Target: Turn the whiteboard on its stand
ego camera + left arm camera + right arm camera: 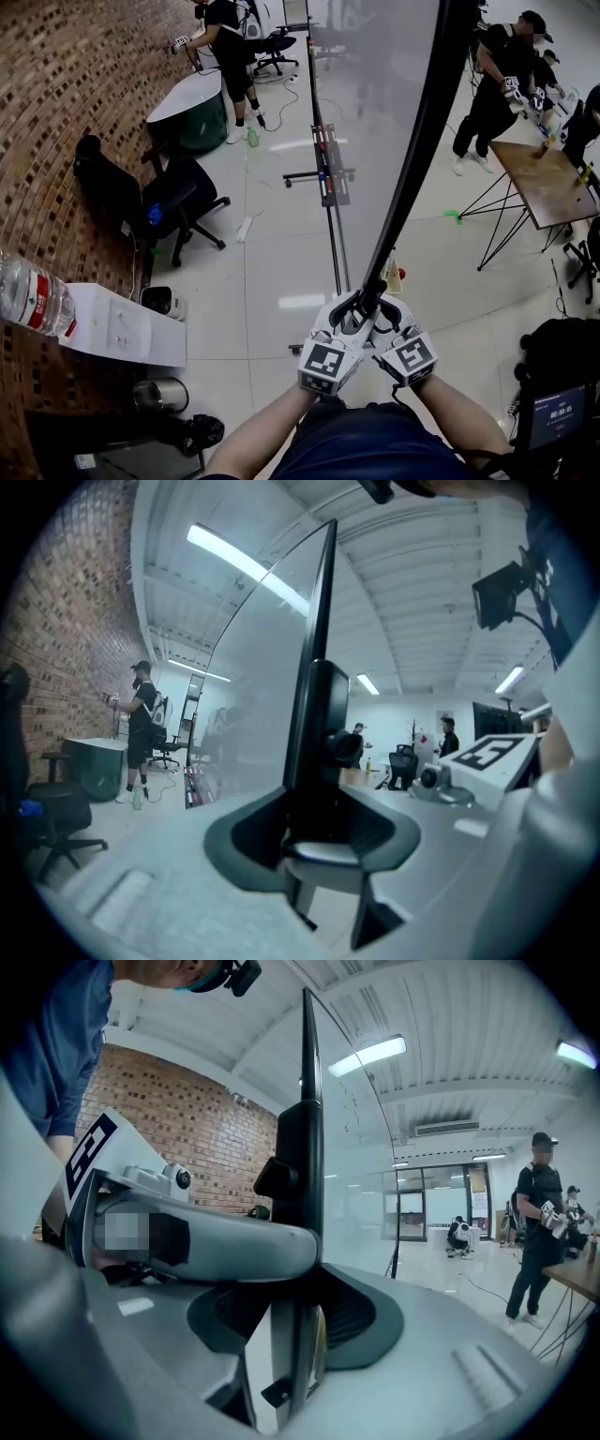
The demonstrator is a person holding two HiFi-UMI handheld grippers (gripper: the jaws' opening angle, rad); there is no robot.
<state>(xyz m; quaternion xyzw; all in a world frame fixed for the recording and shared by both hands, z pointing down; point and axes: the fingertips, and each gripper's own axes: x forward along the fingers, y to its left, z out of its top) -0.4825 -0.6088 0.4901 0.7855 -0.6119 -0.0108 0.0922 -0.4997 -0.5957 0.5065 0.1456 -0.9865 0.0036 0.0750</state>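
Note:
The whiteboard (375,94) hangs tilted on its wheeled stand (330,178), and I see it nearly edge-on. Its black frame (422,141) runs from the top right down to both grippers. My left gripper (352,309) and right gripper (381,309) sit side by side, both shut on the same stretch of that frame. In the left gripper view, the black frame (314,696) rises from between the jaws of the left gripper (314,832). In the right gripper view, the frame edge (302,1147) stands between the jaws of the right gripper (295,1321), with the left gripper (187,1237) close beside it.
A brick wall (66,84) lines the left, with black chairs (178,202) and a white shelf (122,328) bearing a water bottle (33,295). A wooden table (548,183) stands at the right, people work at the back, and a small screen (555,412) sits bottom right.

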